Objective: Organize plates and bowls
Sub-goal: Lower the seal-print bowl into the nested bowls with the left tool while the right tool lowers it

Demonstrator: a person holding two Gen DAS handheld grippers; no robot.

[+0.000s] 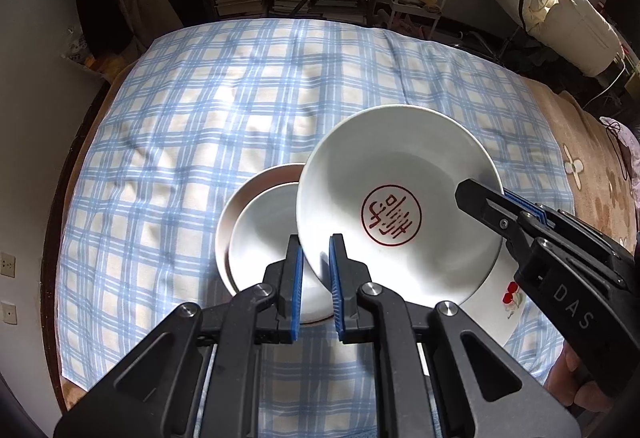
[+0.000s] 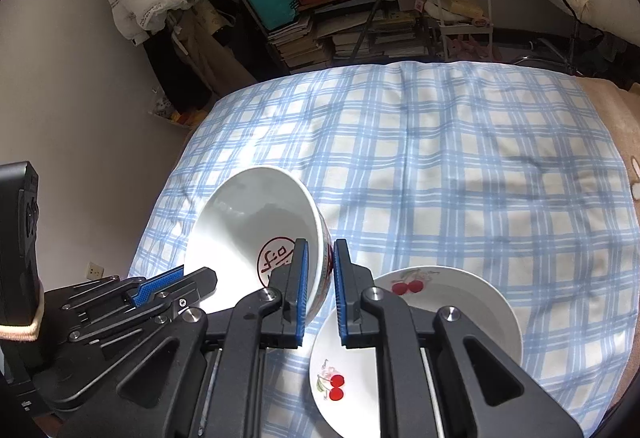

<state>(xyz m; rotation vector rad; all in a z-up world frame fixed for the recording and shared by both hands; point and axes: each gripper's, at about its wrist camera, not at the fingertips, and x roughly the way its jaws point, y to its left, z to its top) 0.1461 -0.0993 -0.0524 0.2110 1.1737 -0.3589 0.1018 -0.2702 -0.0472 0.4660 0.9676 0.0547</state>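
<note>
Left wrist view: the left gripper [image 1: 316, 270] has its blue pads on either side of the near rim of the white bowl [image 1: 396, 205], which bears a red seal mark inside; the jaws are clamped on that rim. The right gripper [image 1: 486, 193] clamps the bowl's opposite rim. The bowl hangs tilted above the checked cloth [image 1: 200, 117], over a stacked plate [image 1: 256, 222] to the left and a cherry plate [image 1: 504, 302] to the right.

Right wrist view: the right gripper [image 2: 320, 286] is closed on the white bowl's [image 2: 248, 234] wall, one pad inside, one outside. The left gripper [image 2: 188, 278] holds the far rim. The cherry plate [image 2: 460, 302] lies below, on the checked cloth [image 2: 440, 157].
</note>
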